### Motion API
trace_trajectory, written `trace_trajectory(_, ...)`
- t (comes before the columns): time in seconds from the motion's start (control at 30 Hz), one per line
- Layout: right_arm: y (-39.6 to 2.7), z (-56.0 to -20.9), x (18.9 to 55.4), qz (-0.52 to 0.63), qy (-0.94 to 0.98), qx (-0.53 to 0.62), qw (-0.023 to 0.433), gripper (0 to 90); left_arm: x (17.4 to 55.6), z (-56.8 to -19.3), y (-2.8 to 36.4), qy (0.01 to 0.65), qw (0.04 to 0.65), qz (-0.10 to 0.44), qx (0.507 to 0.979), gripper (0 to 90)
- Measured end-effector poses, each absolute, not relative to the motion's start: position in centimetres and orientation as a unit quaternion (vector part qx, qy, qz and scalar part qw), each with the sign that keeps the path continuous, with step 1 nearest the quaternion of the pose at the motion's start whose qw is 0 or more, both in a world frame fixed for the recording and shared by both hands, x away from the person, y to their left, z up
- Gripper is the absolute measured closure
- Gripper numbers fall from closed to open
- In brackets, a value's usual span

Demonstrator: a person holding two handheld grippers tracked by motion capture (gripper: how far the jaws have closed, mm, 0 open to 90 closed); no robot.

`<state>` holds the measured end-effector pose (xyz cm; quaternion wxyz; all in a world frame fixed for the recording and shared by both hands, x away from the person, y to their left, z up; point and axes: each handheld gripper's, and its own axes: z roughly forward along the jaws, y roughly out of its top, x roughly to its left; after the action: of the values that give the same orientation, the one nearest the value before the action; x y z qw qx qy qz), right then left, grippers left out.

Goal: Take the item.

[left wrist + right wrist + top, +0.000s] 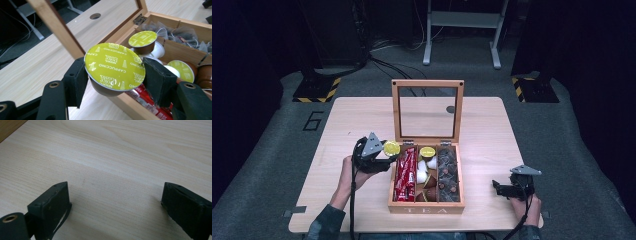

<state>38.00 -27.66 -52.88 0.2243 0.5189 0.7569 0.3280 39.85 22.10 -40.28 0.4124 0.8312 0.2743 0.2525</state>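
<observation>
I'm clamping my left gripper (113, 75) on a green-lidded brown coffee capsule (114, 65), probably just past the wooden tea box's (426, 209) nine o'clock edge; my right gripper (115, 207) is gaping wide, holding nothing.

Light wood desk (492, 125) with a round cable hole (450, 109) near its far edge. Red sachets (406, 175) stacked in the left compartment of the tea box; pyramid tea bags (447, 172) fill the right compartment. Grey carpet floor (272, 150) bears a painted number 6 (313, 120). Yellow-black hazard tape (318, 90) marks a dark stand base at far left, another at far right (527, 85). Grey metal frame legs (462, 30) stand beyond the desk, with black cables (387, 65) trailing across the floor.
</observation>
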Motion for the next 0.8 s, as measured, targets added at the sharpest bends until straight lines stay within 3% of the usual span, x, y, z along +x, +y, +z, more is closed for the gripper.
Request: trace_trajectory(0.8,-27.7,-52.9,38.0,0.328,0.756,0.52,0.225,7.8,40.7,-42.8,27.5,0.345,0.417,0.272,0.796,39.4)
